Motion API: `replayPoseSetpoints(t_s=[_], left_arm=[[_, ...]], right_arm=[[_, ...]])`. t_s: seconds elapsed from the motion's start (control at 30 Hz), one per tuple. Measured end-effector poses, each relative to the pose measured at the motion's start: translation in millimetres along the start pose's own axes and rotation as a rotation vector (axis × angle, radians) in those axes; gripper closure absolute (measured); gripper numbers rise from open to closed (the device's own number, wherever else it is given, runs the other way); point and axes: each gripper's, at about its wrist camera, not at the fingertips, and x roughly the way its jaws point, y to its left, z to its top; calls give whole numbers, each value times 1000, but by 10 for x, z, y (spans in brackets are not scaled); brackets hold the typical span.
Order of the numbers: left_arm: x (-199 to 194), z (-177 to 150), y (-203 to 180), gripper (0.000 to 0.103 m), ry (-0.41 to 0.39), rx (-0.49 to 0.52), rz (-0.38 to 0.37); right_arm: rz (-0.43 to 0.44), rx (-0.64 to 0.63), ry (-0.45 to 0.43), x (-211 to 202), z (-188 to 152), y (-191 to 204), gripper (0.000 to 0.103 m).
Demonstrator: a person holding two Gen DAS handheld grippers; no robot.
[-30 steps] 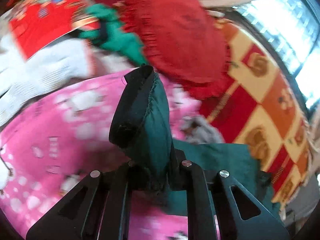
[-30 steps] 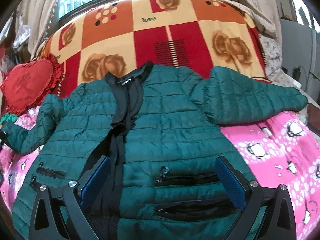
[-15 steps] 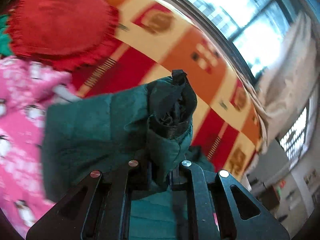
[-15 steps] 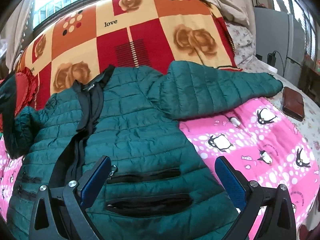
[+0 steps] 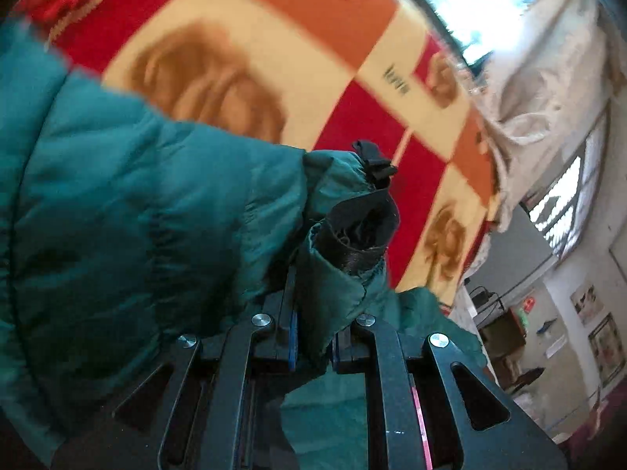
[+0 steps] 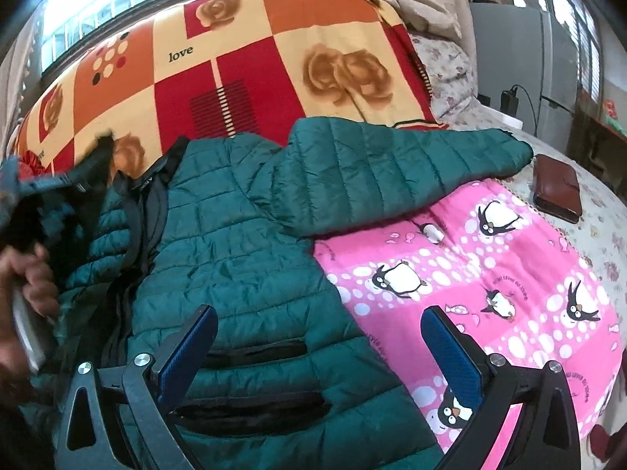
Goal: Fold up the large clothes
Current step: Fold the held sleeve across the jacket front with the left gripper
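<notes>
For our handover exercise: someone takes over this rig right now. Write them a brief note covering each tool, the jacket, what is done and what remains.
Left tool: shut on the cuff of one sleeve, lifted over the jacket.
Right tool: open, holding nothing, over the jacket's lower front.
Jacket: front up on the bed; other sleeve lies stretched out sideways.
Done: first sleeve picked up.
Left: lay it across the chest, fold in the other sleeve, then fold the body.

A bed with a floral sheet (image 6: 599, 211) at right is carrying a pink penguin blanket (image 6: 490, 274) at lower right, a checkered rose blanket (image 6: 250, 62) at top, a green jacket (image 6: 250, 243) at centre and a brown wallet (image 6: 558, 188).
</notes>
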Motion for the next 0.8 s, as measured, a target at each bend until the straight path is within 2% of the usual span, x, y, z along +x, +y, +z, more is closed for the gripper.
replayPoseSetpoints(t_s=[0.13, 0.23, 0.27, 0.33, 0.43, 0.5, 0.57, 0.8], left_arm=[[279, -138, 97, 93, 79, 4, -23], [367, -189, 88, 93, 130, -9, -111], [376, -219, 77, 93, 143, -5, -117], [407, -262, 71, 92, 166, 7, -102], [407, -297, 91, 83, 216, -15, -60], [323, -306, 77, 75, 209, -23, -51], [205, -318, 55, 56, 187, -22, -47], [-113, -367, 65, 55, 150, 10, 46]], right_arm=[[-3, -62, 0, 45, 8, 139, 0], [-14, -82, 3, 77, 17, 202, 0], [-20, -87, 4, 85, 17, 213, 0], [-31, -102, -6, 95, 42, 238, 0], [2, -117, -55, 123, 215, 288, 0], [6, -126, -78, 208, 329, 350, 0], [47, -115, -43, 455, 456, 443, 0], [167, -10, 103, 1193, 782, 813, 0]])
